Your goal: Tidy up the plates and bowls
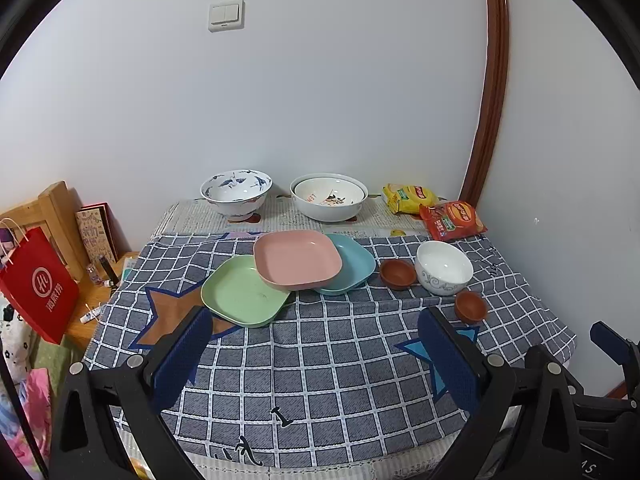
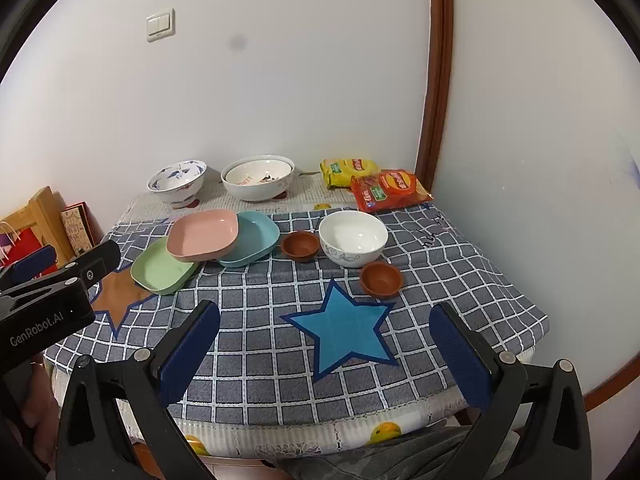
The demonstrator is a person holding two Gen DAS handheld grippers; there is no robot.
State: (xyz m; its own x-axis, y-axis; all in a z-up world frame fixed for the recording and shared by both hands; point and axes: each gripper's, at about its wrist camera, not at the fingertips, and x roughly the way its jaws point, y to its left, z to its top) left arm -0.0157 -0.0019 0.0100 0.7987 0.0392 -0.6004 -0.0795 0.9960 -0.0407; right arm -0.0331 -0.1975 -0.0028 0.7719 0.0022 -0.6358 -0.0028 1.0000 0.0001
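Observation:
Three square plates overlap on the checked cloth: a pink plate (image 1: pixel 298 260) (image 2: pixel 203 235) rests on a green plate (image 1: pixel 240 292) (image 2: pixel 160 270) and a teal plate (image 1: pixel 354 264) (image 2: pixel 256 240). A white bowl (image 1: pixel 444 266) (image 2: pixel 353 237) stands to the right, with two small brown bowls (image 1: pixel 397 274) (image 1: pixel 471 306) (image 2: pixel 301 245) (image 2: pixel 381 277) beside it. A blue-patterned bowl (image 1: pixel 236 192) (image 2: pixel 177 181) and a large white bowl (image 1: pixel 329 196) (image 2: pixel 258 178) with a smaller bowl nested inside stand at the back. My left gripper (image 1: pixel 316 364) and right gripper (image 2: pixel 326 356) are open and empty above the table's near edge.
Yellow (image 1: pixel 408 197) (image 2: pixel 349 171) and red (image 1: pixel 452 220) (image 2: pixel 390 190) snack bags lie at the back right corner by the wall. A red paper bag (image 1: pixel 38 284), books and a wooden shelf (image 1: pixel 60 216) stand left of the table. The left gripper's body (image 2: pixel 44 300) shows at the left of the right wrist view.

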